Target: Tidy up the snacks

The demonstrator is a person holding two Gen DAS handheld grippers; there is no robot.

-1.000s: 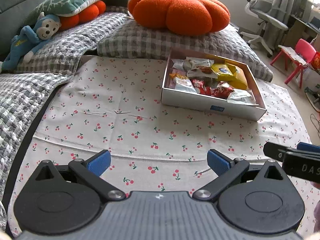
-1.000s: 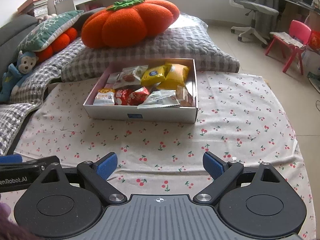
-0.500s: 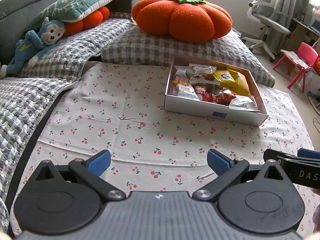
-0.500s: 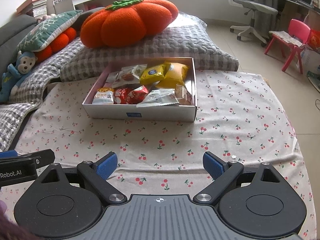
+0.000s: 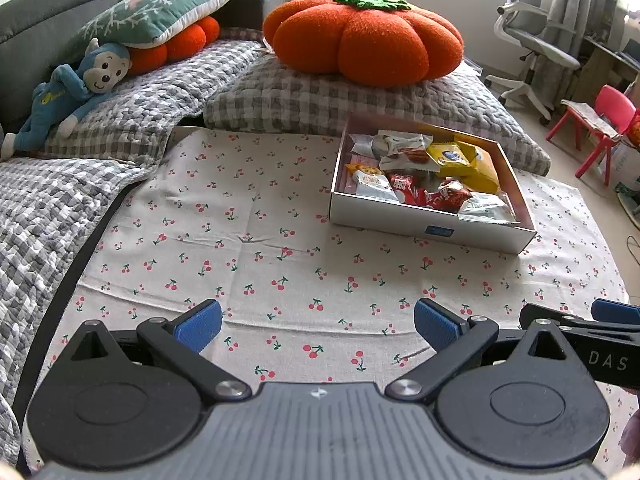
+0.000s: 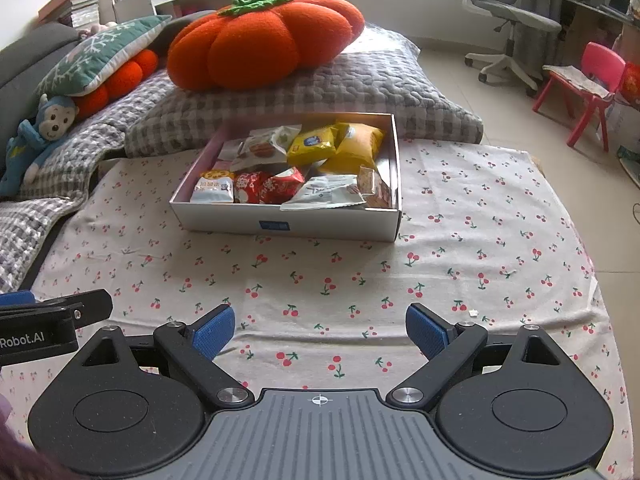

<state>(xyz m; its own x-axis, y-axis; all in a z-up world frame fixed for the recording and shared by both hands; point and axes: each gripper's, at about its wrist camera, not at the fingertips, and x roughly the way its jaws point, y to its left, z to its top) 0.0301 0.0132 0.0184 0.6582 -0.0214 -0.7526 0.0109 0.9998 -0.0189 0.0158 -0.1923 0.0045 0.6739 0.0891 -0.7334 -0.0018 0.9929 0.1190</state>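
A shallow white box (image 5: 432,229) (image 6: 288,224) sits on a cherry-print cloth (image 5: 260,240) (image 6: 480,240). It holds several snack packets: yellow bags (image 5: 472,160) (image 6: 332,144), red packets (image 5: 436,194) (image 6: 268,186) and white wrappers (image 6: 324,194). My left gripper (image 5: 318,326) is open and empty, low over the cloth, well short of the box. My right gripper (image 6: 320,330) is open and empty too, also short of the box. Each gripper shows at the other view's edge.
A big orange pumpkin cushion (image 5: 364,36) (image 6: 260,40) lies on grey checked pillows (image 5: 360,104) behind the box. A blue monkey toy (image 5: 76,88) and a green pillow (image 5: 156,16) are at the left. An office chair (image 6: 508,20) and a pink child's chair (image 6: 588,80) stand on the floor at the right.
Both grippers have drawn back and away from the box a little, so it looks farther and more of the room shows. Both stay open and empty.
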